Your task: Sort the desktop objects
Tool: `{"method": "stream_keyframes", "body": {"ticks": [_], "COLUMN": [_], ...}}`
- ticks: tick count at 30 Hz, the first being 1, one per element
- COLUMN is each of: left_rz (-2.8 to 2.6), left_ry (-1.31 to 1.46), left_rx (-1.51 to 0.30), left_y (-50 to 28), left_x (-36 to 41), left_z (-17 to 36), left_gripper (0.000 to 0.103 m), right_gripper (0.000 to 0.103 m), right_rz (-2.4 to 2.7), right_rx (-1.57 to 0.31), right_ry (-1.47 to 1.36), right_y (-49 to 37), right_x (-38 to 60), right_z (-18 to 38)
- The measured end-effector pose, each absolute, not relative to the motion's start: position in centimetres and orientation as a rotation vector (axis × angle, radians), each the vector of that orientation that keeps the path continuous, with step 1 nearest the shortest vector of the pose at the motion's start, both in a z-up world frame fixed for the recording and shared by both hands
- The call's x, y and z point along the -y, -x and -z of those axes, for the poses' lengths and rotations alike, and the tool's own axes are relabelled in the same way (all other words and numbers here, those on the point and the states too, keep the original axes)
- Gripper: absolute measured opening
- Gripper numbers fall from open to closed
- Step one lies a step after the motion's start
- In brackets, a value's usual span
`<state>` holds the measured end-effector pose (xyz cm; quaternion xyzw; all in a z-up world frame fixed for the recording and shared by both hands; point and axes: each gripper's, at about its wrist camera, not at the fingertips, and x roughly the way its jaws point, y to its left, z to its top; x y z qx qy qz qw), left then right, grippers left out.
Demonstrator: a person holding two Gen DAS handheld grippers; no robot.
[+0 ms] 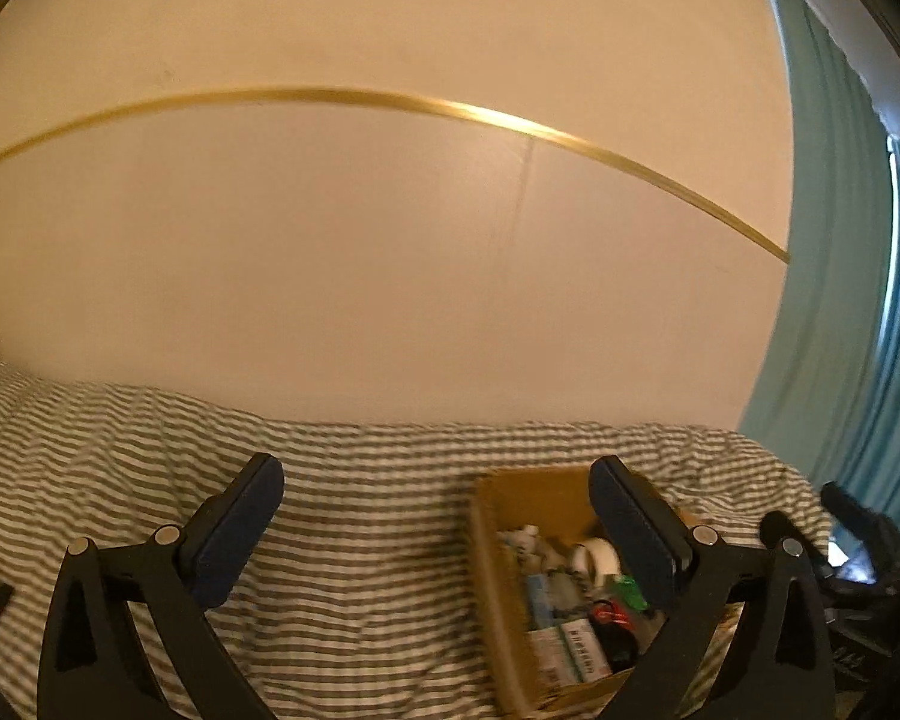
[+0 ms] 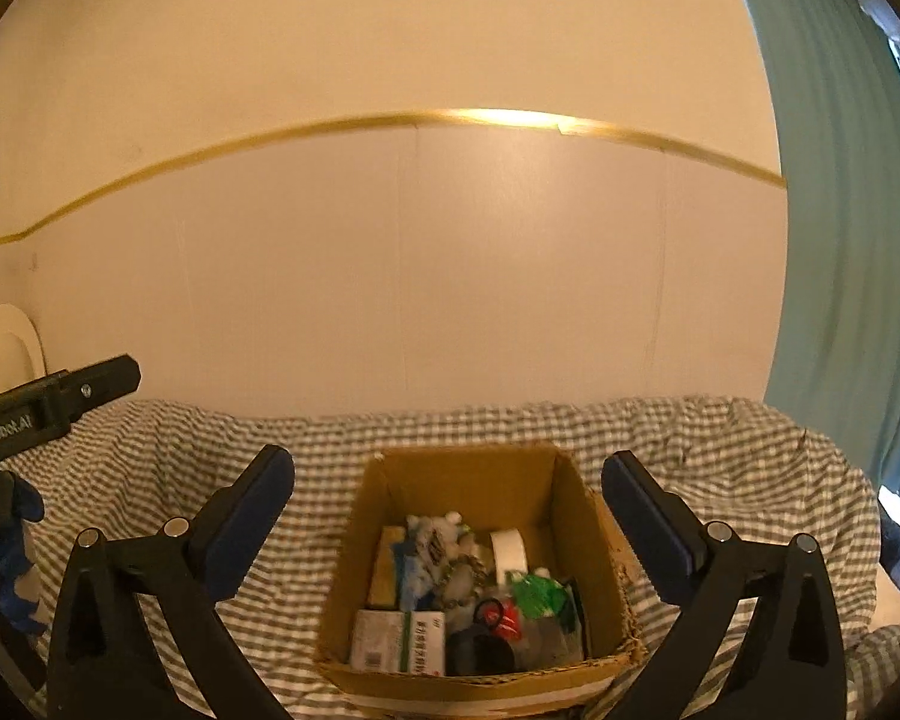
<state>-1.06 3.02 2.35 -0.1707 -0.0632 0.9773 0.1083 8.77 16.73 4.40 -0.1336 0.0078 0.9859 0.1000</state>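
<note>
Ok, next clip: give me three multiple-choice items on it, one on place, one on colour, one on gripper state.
1. Where is the white tape roll?
A. in the brown cardboard box
B. on the grey-and-white checked cloth
C. held

2. What colour is the curtain?
A. red
B. teal
C. black

3. The right hand-held gripper is:
A. shut on the roll
B. shut, empty
C. open, empty

Key: A, it stands among the box's items; B, teal folds at right; C, fingers apart, nothing between.
</note>
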Motion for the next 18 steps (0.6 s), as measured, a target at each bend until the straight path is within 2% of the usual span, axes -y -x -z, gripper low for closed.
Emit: {"method": "stream_keyframes", "body": {"ticks": [11, 18], "left_rz": [-3.064, -3.11], "left_ry": [0.528, 0.585], "left_rx": [0.022, 0.059], "left_y": [-1.8, -1.3], "left_x": [0.9, 2.0], "left_z": [-0.6, 2.5], "left_gripper": [0.103, 0.103], "right_gripper": [0.103, 0.103], "right_rz": [-2.966, -2.963], "right_rx": [-0.02, -0.002], "right_ry": [0.322, 0.385], "right_y": [-10.0, -9.1], "right_x": [-12.1, -11.0], "right_z": [-4.4, -1.6]}}
